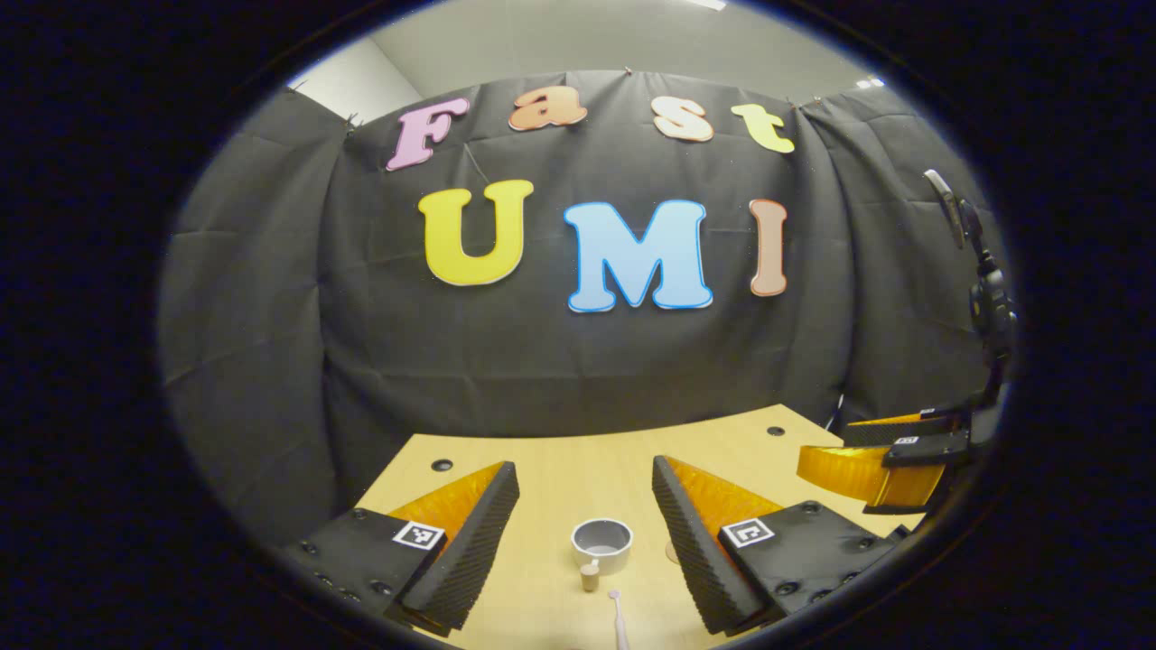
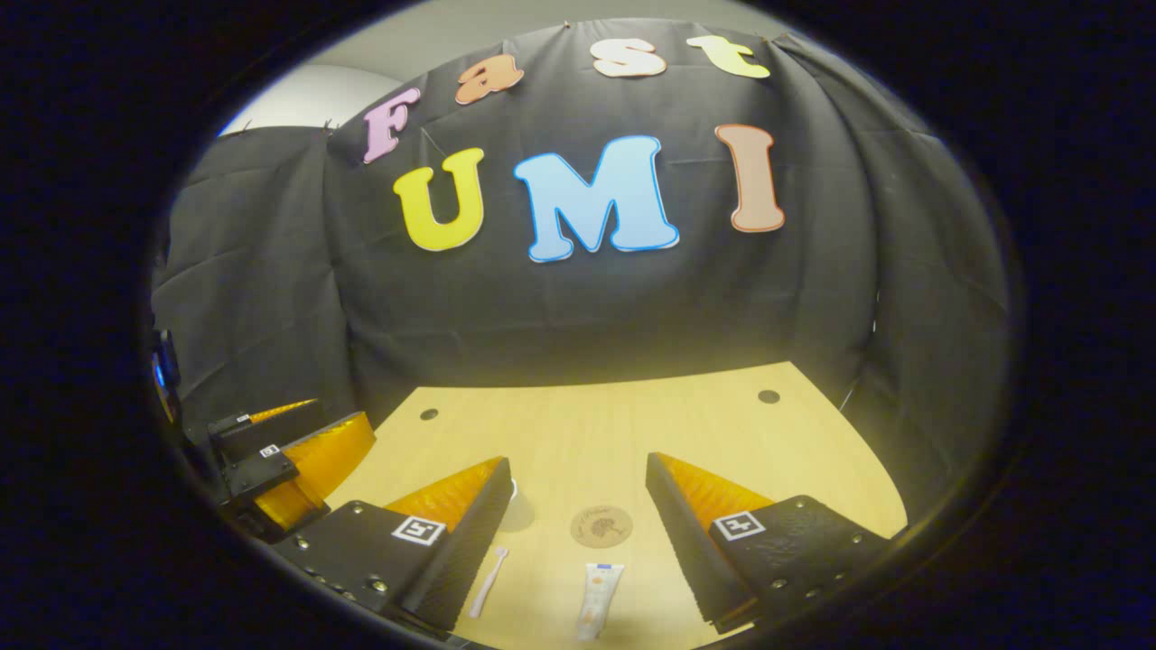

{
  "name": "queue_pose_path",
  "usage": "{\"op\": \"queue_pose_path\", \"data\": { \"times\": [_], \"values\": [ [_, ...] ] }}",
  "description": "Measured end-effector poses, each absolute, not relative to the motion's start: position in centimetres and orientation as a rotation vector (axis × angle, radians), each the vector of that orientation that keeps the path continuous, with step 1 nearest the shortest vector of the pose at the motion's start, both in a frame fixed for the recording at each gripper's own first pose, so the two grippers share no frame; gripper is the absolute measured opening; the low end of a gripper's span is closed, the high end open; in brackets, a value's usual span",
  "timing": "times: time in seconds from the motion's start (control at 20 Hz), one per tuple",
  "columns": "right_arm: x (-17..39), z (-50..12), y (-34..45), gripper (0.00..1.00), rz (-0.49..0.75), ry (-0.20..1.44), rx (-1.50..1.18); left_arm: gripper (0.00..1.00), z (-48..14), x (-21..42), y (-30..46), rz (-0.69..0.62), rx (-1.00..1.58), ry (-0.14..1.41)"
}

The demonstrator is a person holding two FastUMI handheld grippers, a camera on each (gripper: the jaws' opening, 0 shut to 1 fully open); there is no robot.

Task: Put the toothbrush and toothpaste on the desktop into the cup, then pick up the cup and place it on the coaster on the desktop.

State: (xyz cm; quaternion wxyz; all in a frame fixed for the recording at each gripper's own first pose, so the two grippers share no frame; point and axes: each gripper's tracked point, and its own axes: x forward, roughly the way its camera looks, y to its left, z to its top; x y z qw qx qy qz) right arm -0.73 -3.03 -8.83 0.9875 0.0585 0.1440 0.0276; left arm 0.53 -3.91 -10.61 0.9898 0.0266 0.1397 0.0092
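A white cup stands upright on the wooden desktop, straight ahead between the fingers of my open left gripper. A small tan stub sits just in front of it, and the toothbrush lies nearer still. In the right gripper view the toothbrush lies at the lower left and the toothpaste tube beside it. The round brown coaster is beyond the tube. My right gripper is open above them. The cup peeks out behind its left finger.
The other gripper shows at each view's edge: the right one and the left one, both hovering off the table's sides. Dark round holes mark the desktop's far corners. A stand with a clamp rises at the right.
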Motion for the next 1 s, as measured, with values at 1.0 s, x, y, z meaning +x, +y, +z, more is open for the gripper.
{"op": "queue_pose_path", "data": {
  "times": [1.0],
  "values": [
    [-2.5, -26.3, -3.2, 0.93, 0.048, 0.803, 0.079, 0.96, -33.2, -2.9, -5.4, -0.023, -0.033, 0.760]
  ]
}}
